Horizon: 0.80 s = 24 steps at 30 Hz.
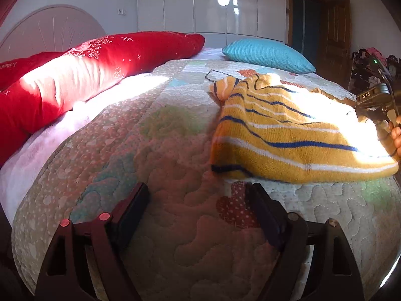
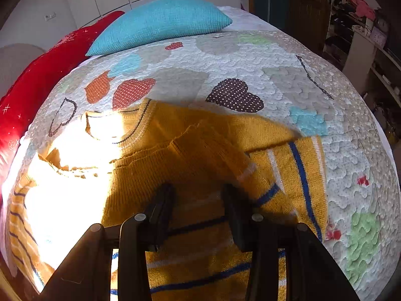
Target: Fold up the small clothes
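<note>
A small mustard-yellow knit sweater (image 1: pixel 288 130) with blue and white stripes lies on the quilted bedspread (image 1: pixel 175 150), partly folded over itself. In the right wrist view the sweater (image 2: pixel 190 150) shows its neckline at the upper left and a sleeve laid across the body. My left gripper (image 1: pixel 200 195) is open and empty, just above the quilt, to the left of the sweater's near corner. My right gripper (image 2: pixel 198 193) is open over the sweater's body, holding nothing. The right gripper's body also shows at the right edge of the left wrist view (image 1: pixel 376 100).
A long red pillow (image 1: pixel 75 75) lies along the left side of the bed. A turquoise cushion (image 1: pixel 268 54) sits at the far end. White wardrobe doors (image 1: pixel 200 5) stand behind. A wooden door (image 1: pixel 333 40) and cluttered shelves (image 2: pixel 363 25) are to the right.
</note>
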Each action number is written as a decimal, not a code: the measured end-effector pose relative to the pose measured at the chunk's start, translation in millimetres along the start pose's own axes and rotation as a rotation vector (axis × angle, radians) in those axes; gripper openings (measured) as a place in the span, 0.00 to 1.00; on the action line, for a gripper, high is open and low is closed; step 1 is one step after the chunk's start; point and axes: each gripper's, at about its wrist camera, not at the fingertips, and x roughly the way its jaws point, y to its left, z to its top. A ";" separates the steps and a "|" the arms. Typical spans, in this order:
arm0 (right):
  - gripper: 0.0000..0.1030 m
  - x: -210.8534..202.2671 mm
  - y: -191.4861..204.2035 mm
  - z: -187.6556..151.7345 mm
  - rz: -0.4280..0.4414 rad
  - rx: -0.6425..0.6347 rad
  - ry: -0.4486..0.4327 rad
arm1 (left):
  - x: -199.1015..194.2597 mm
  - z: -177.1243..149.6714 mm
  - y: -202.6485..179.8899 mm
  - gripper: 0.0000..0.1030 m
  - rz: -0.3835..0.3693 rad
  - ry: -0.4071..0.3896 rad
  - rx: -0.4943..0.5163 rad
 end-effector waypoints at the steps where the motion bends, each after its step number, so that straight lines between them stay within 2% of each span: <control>1: 0.44 -5.6 4.7 2.5 -0.024 -0.008 0.000 | -0.2 -1.4 0.4 0.80 -0.001 -0.015 -0.003; 3: 0.44 -26.7 23.7 1.6 -0.032 -0.051 -0.065 | -1.6 -1.0 1.0 0.80 -0.001 -0.021 -0.006; 5: 0.44 -46.3 51.8 -3.4 -0.005 -0.113 -0.102 | -4.4 4.7 3.3 0.80 -0.007 0.017 -0.019; 9: 0.44 -65.7 125.9 -22.9 0.182 -0.253 -0.088 | -29.7 11.0 26.9 0.80 -0.089 0.040 -0.175; 12: 0.42 -56.4 192.7 -41.0 0.268 -0.418 -0.053 | -45.1 9.7 43.5 0.80 -0.089 0.053 -0.230; 13: 0.36 -49.2 215.1 -46.4 0.260 -0.474 -0.051 | -49.6 9.6 47.7 0.80 -0.075 0.054 -0.232; 14: 0.33 -40.4 236.4 -49.6 0.237 -0.526 -0.052 | -54.2 9.4 51.2 0.80 -0.062 0.052 -0.233; 18: 0.33 8.4 298.0 -44.1 0.143 -0.627 -0.040 | -72.3 8.5 65.1 0.80 -0.038 0.025 -0.252; 20: 0.51 29.3 310.6 -38.7 0.148 -0.613 0.004 | -77.9 7.6 74.0 0.81 -0.032 0.021 -0.276; 21: 0.67 34.3 314.8 -37.3 0.163 -0.611 0.026 | -79.6 7.2 78.7 0.81 -0.031 0.023 -0.287; 24: 0.69 19.1 318.0 -35.0 0.193 -0.615 0.029 | -83.4 4.9 91.8 0.81 -0.021 0.029 -0.319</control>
